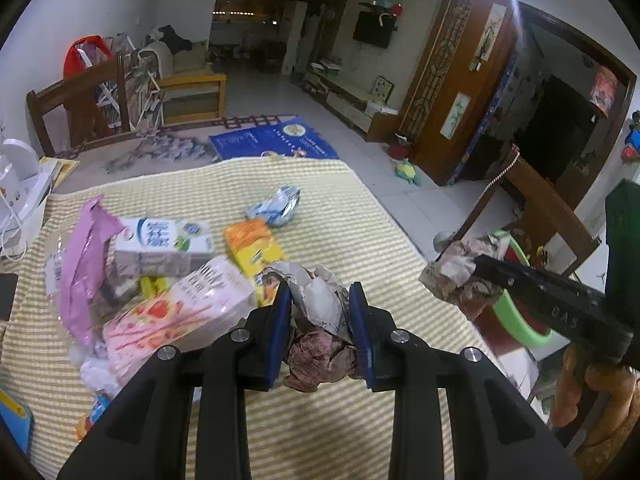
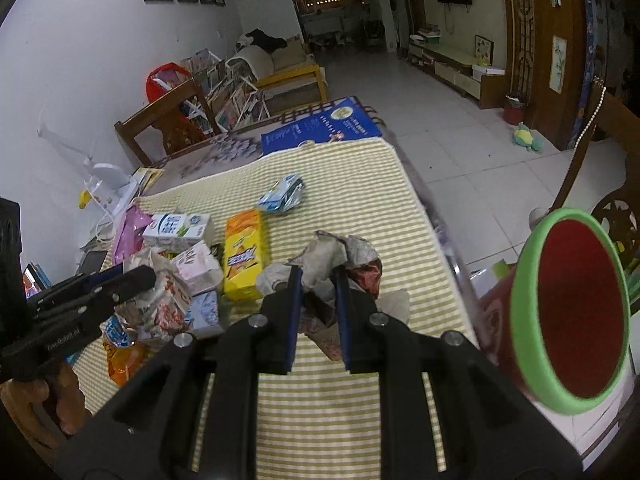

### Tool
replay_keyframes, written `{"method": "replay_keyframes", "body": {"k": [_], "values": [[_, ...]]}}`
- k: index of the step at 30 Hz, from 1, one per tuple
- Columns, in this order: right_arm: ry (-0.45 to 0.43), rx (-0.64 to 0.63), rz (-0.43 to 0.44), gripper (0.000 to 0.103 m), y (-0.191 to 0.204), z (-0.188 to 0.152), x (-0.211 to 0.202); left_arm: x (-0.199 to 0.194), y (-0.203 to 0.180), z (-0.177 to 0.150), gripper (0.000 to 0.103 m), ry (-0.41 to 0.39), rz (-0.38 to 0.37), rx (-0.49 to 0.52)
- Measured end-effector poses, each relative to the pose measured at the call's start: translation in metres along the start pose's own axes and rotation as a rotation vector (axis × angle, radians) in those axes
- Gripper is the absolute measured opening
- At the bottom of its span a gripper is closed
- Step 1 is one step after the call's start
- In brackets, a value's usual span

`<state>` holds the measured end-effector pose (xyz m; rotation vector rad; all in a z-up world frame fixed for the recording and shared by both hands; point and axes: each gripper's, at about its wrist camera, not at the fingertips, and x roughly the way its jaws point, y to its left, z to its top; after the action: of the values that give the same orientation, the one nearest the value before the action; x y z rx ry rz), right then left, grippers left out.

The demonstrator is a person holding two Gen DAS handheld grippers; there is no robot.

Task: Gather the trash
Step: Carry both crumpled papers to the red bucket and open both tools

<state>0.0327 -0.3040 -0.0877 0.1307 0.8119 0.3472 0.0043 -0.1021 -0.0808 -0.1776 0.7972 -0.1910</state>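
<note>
Both tongs were clamped on trash: the left tongs (image 1: 320,300) held a crumpled paper wad (image 1: 320,320) above the striped counter (image 1: 360,208), and the right tongs (image 2: 318,280) held another paper ball (image 2: 332,254), near a red bin with green rim (image 2: 576,312) beside the counter.
</note>
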Motion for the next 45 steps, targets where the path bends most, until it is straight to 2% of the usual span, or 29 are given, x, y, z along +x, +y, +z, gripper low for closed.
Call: {"method": "replay_keyframes", "body": {"k": [11,18,25,33,36,38,40,42,44,45], "values": [[-0.026,0.003,0.009,0.017,-0.055,0.019,-0.008,0.022,-0.057,0.023,0.028,-0.039,-0.005,0.004],[-0.045,0.052,-0.044,0.017,-0.103,0.018,-0.024,0.036,-0.099,0.032,0.028,-0.036,-0.033,0.041],[-0.060,0.144,-0.153,0.017,-0.165,0.005,-0.048,0.076,-0.160,0.040,0.029,0.018,-0.154,0.116],[-0.028,0.272,-0.260,0.018,-0.235,-0.020,-0.062,0.118,-0.236,0.041,0.029,0.091,-0.302,0.211],[-0.019,0.306,-0.268,0.030,-0.252,-0.027,-0.063,0.128,-0.263,0.040,0.029,0.110,-0.338,0.254],[-0.025,0.325,-0.288,0.072,-0.257,-0.032,-0.066,0.135,-0.278,0.039,0.029,0.123,-0.358,0.282],[-0.051,0.350,-0.299,0.074,-0.263,-0.036,-0.072,0.143,-0.290,0.037,0.030,0.144,-0.377,0.302],[-0.052,0.359,-0.314,0.074,-0.268,-0.036,-0.074,0.149,-0.296,0.036,0.036,0.156,-0.381,0.314],[-0.065,0.374,-0.337,0.074,-0.273,-0.036,-0.078,0.154,-0.299,0.035,0.050,0.166,-0.381,0.313],[-0.072,0.383,-0.339,0.074,-0.275,-0.036,-0.080,0.156,-0.298,0.036,0.054,0.168,-0.384,0.307]]}}
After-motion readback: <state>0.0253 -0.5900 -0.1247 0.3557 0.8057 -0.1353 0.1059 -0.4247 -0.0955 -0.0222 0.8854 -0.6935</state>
